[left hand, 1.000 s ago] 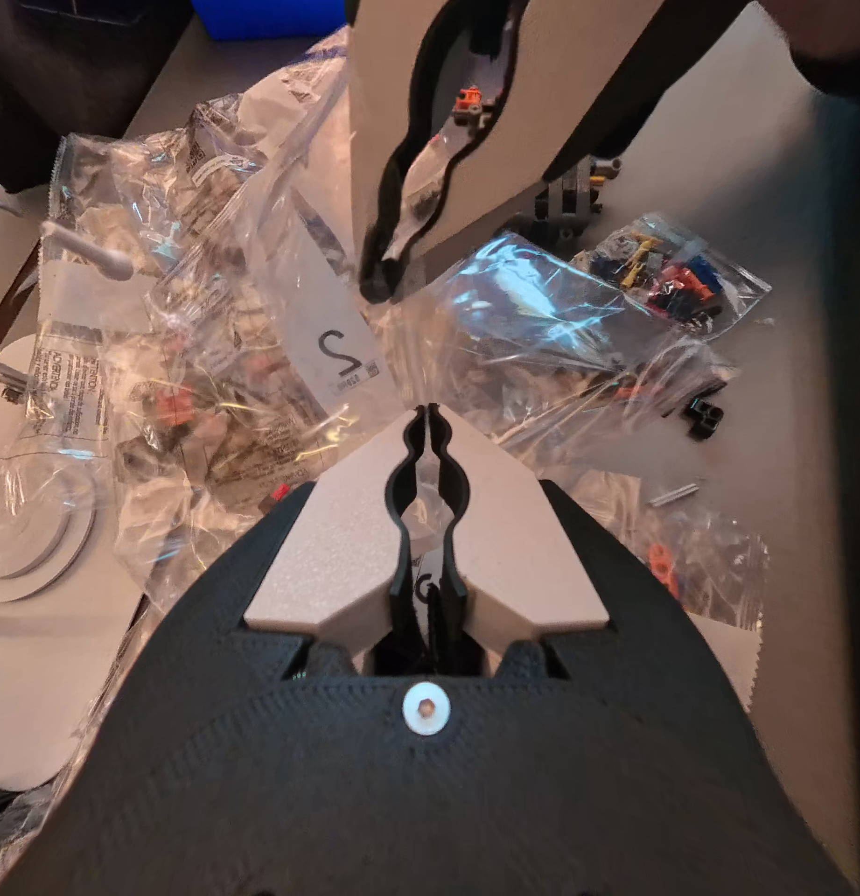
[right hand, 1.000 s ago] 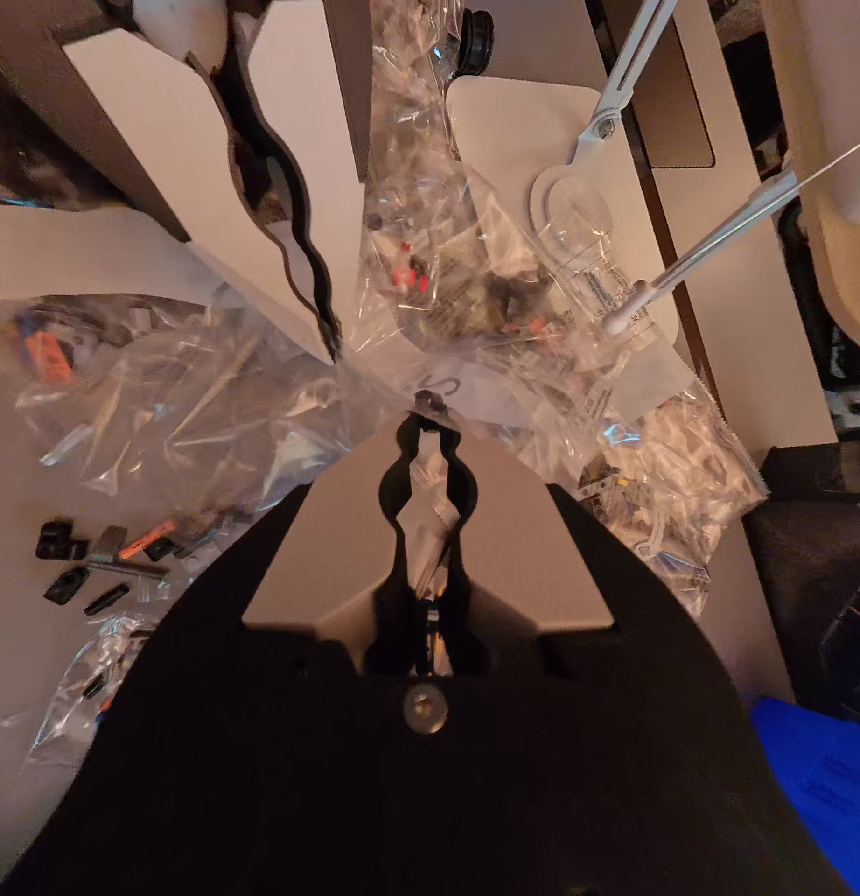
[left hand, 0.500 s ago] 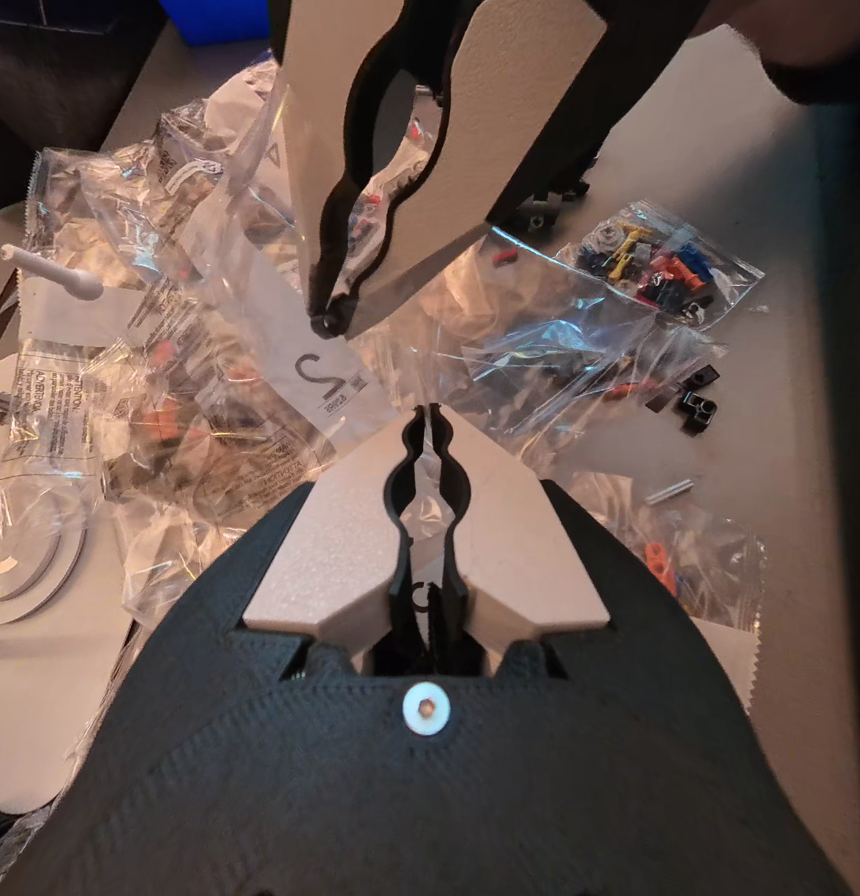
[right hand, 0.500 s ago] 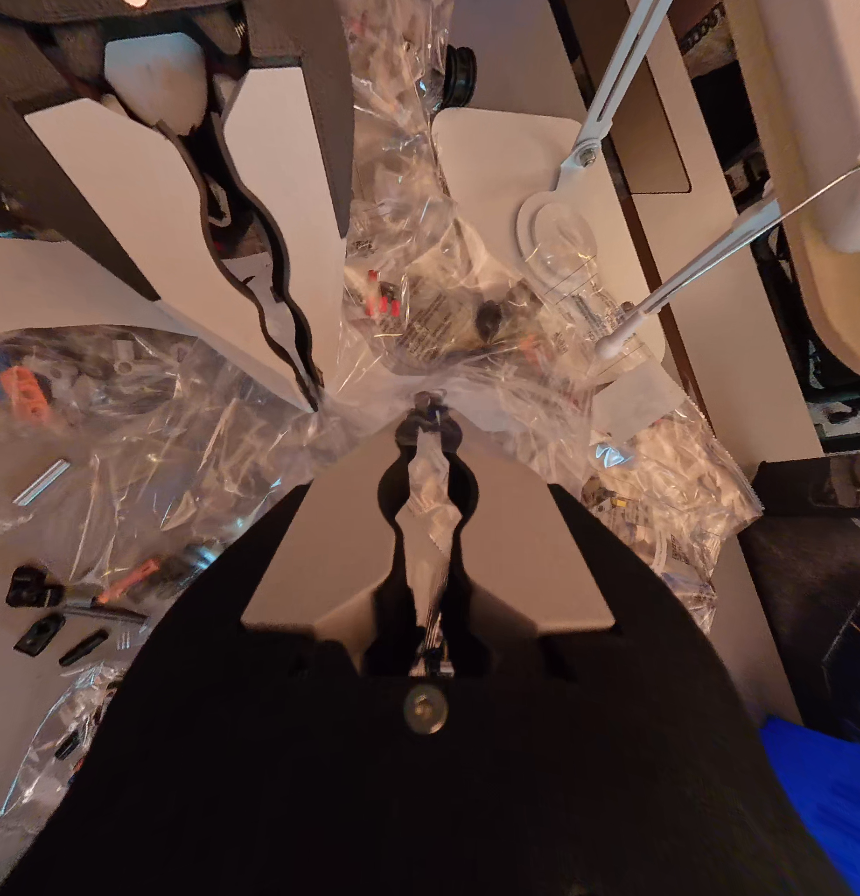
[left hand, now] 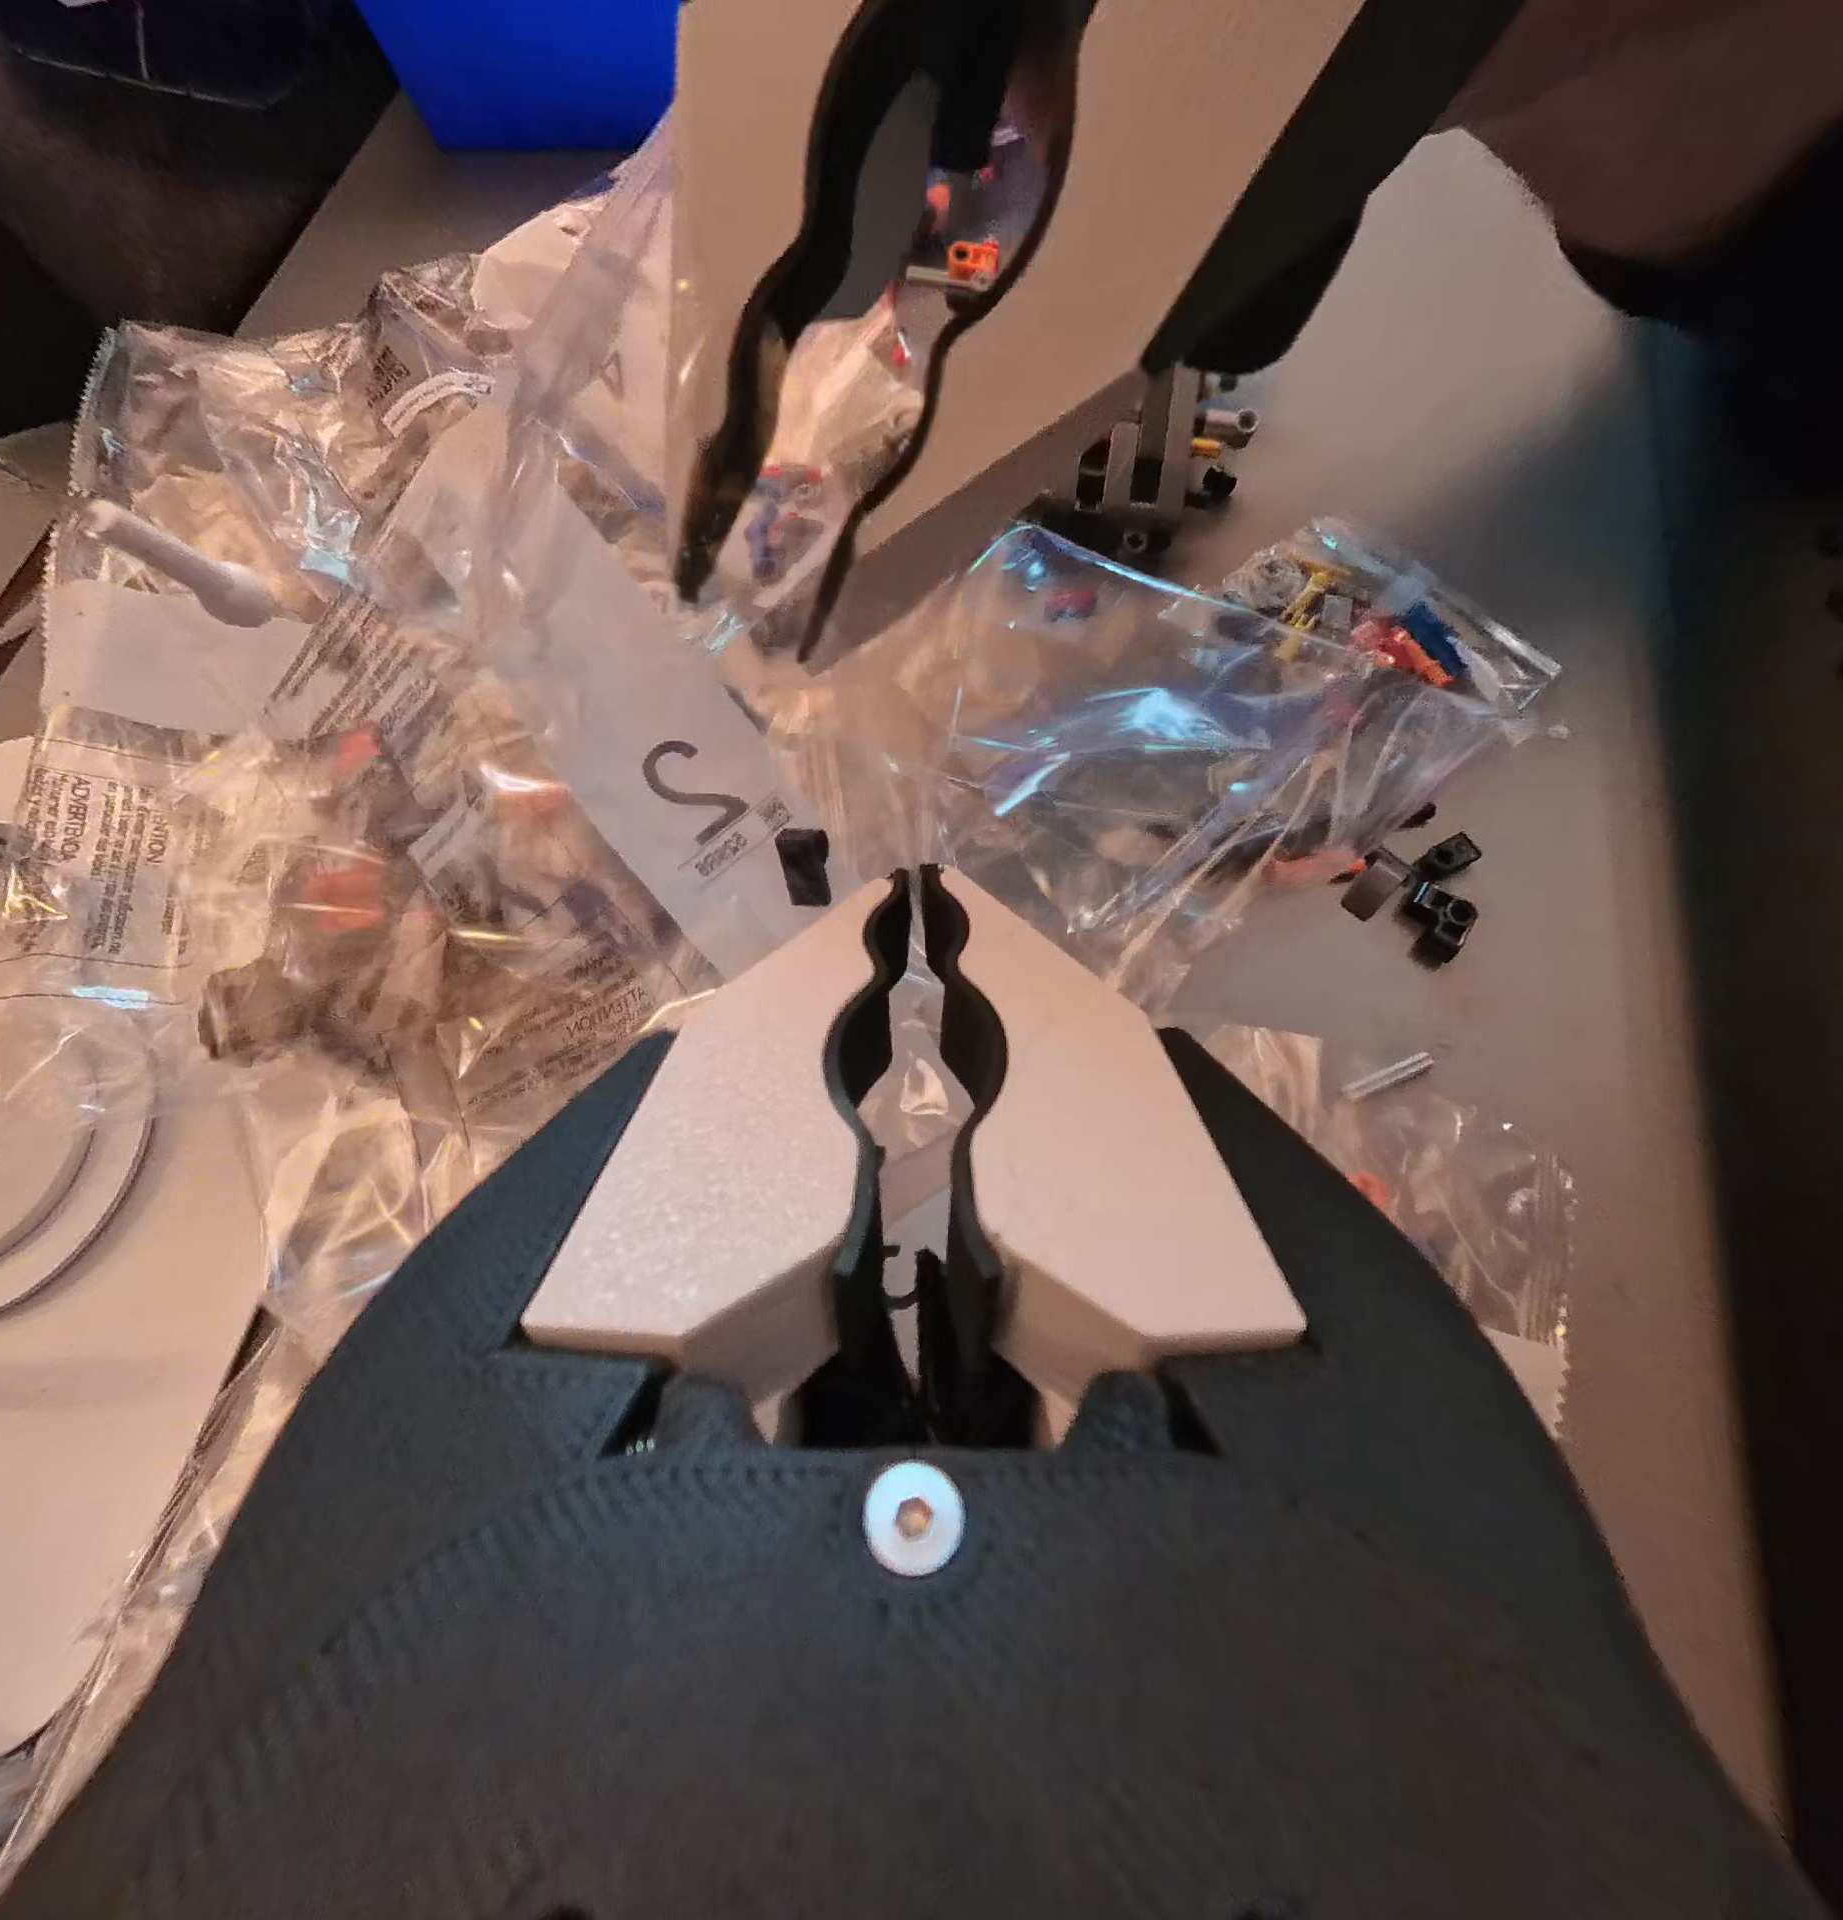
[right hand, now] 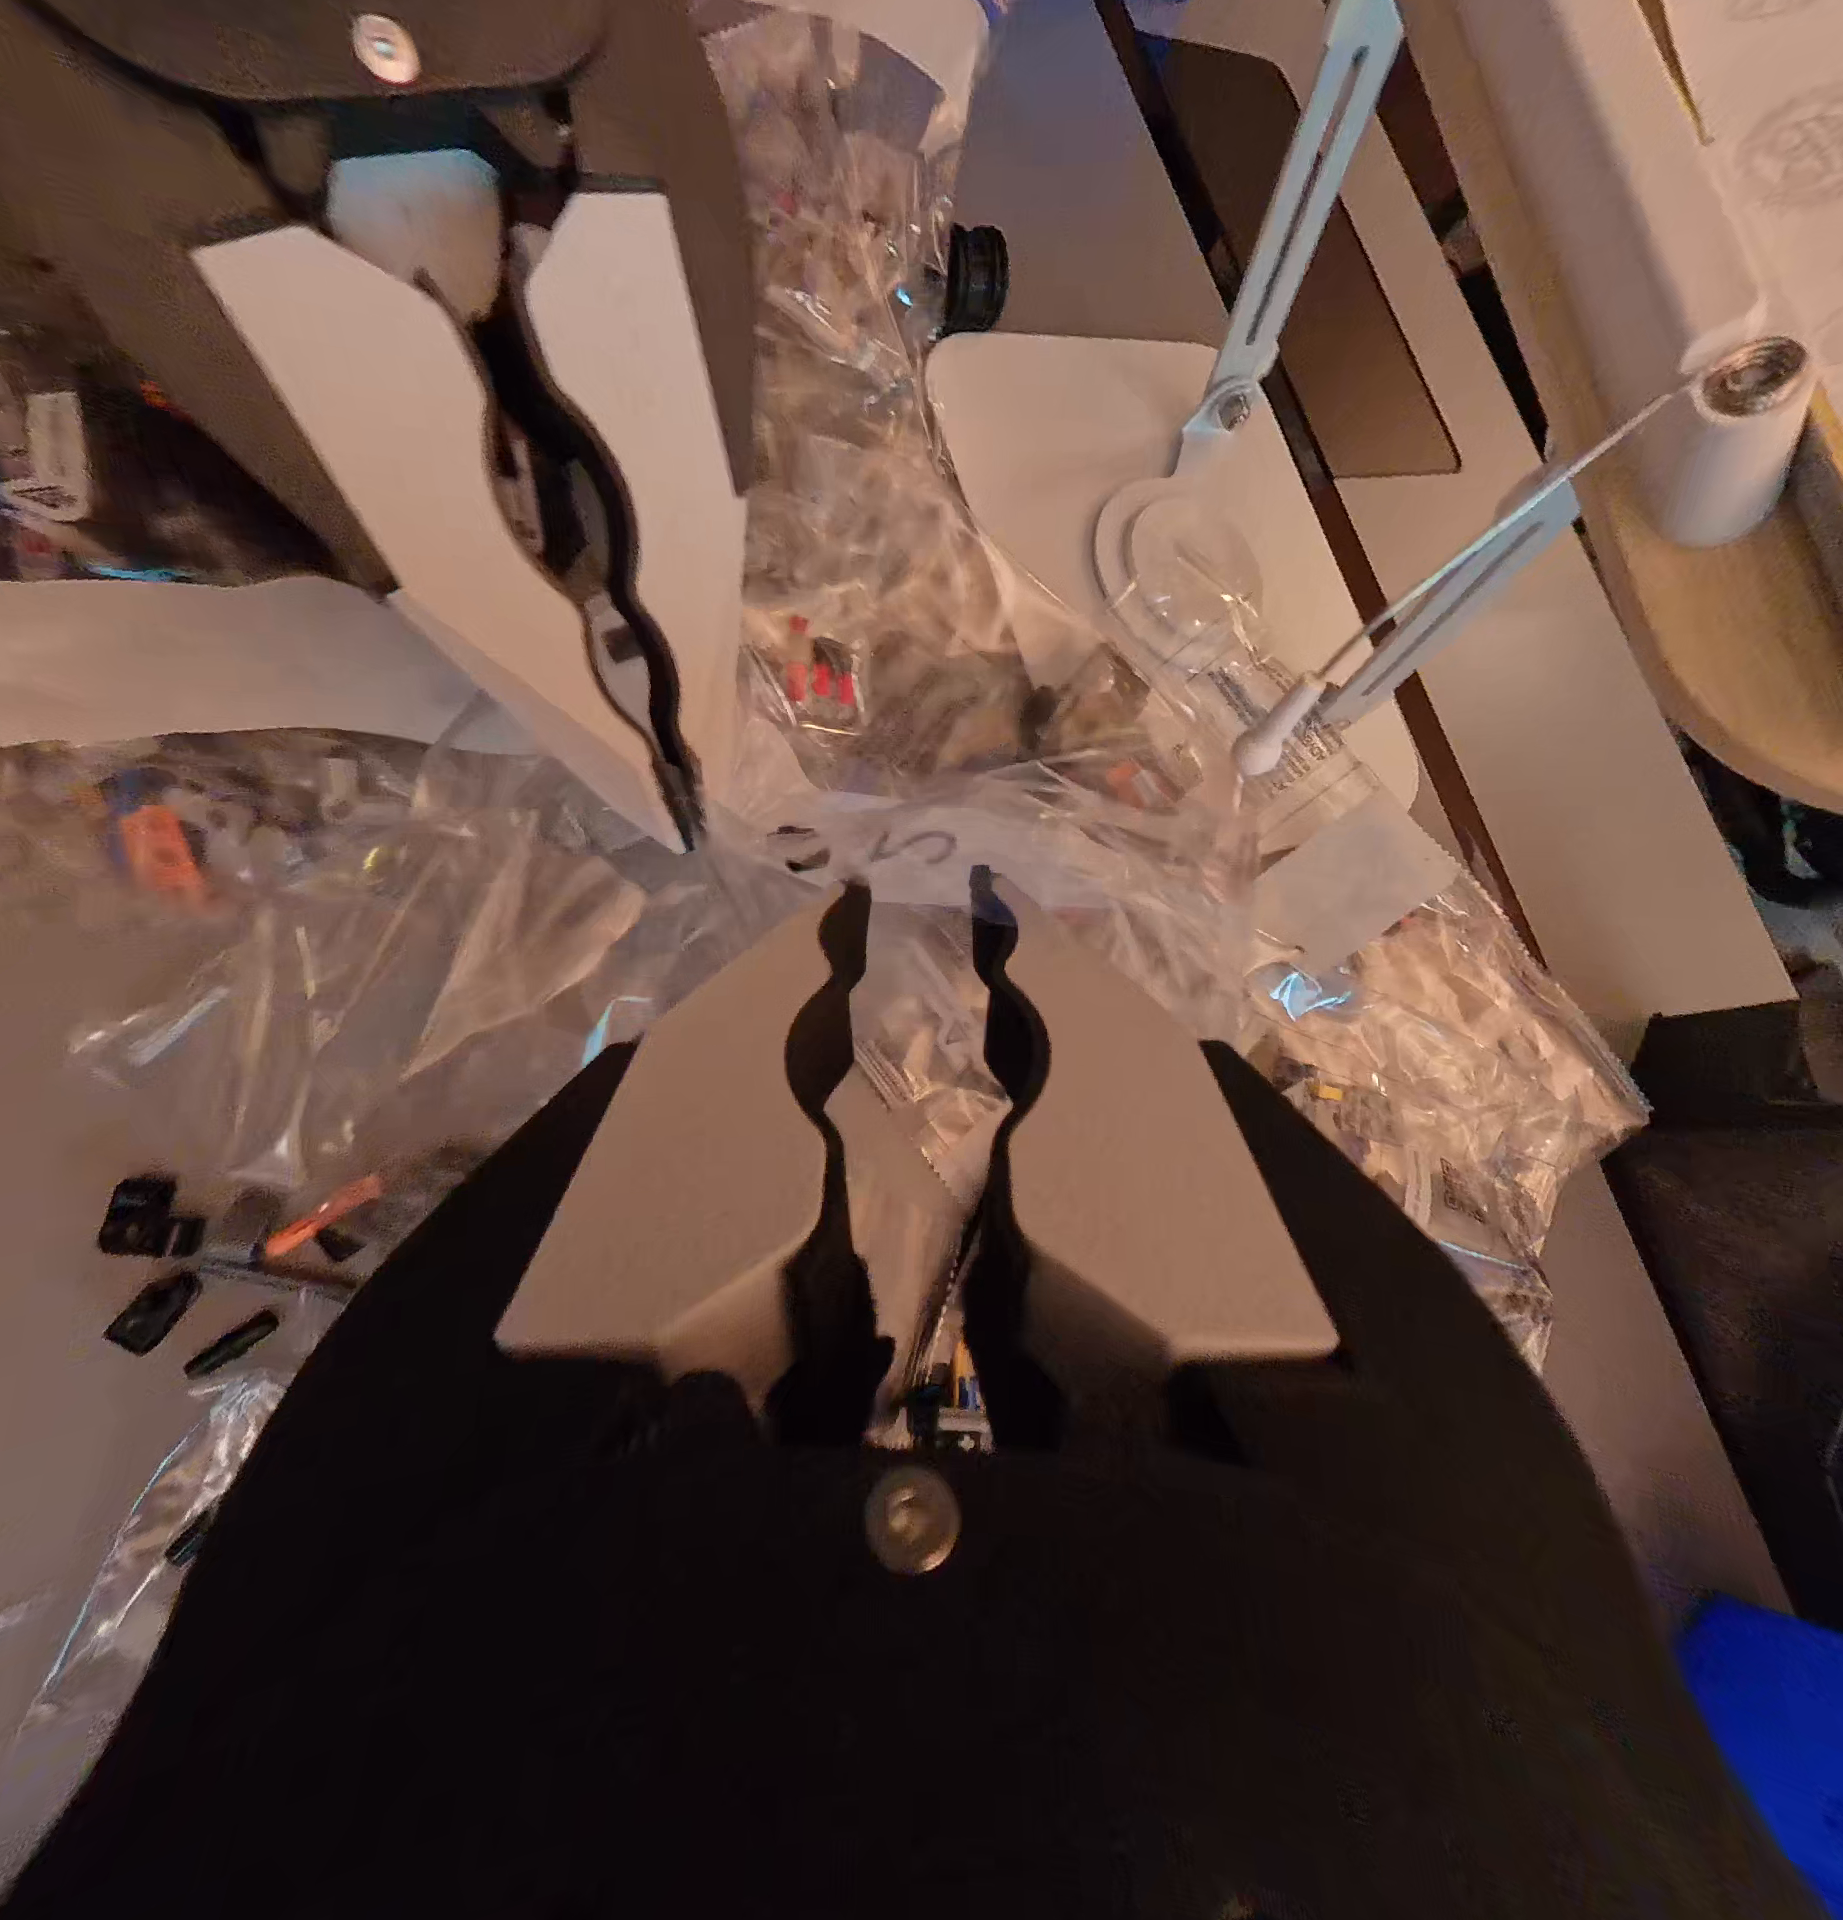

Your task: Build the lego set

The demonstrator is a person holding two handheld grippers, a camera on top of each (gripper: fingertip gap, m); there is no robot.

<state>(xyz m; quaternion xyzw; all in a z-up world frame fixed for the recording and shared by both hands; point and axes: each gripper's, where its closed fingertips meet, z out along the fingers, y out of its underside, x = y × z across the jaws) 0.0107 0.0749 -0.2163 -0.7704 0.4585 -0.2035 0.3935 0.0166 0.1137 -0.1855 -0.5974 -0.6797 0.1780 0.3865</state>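
My left gripper (left hand: pixel 912 878) is shut, and its tips pinch the film of a clear plastic bag (left hand: pixel 1135 748) of Lego parts. The right wrist view shows it at the upper left (right hand: pixel 688 816), with the film drawn up to its tips. My right gripper (right hand: pixel 917 883) is open and holds nothing, with bags under the gap. It reaches in from the top of the left wrist view (left hand: pixel 756 613). A small black piece (left hand: pixel 803 868) lies loose on a bag's white label (left hand: pixel 626 748), just left of my left tips. It also shows in the right wrist view (right hand: pixel 801 847).
Several clear bags of parts cover the table. A small bag of coloured pieces (left hand: pixel 1384 623), loose black pieces (left hand: pixel 1426 904), a grey axle (left hand: pixel 1390 1075) and a partly built grey and black model (left hand: pixel 1145 468) lie to the right. A white stand's arms (right hand: pixel 1291 208) rise behind. Tip to tip, the grippers are about 5 centimetres apart.
My right gripper held a small black piece at its tips. It has opened, and the piece now lies on the bag's label. The left gripper stays shut on the bag film.
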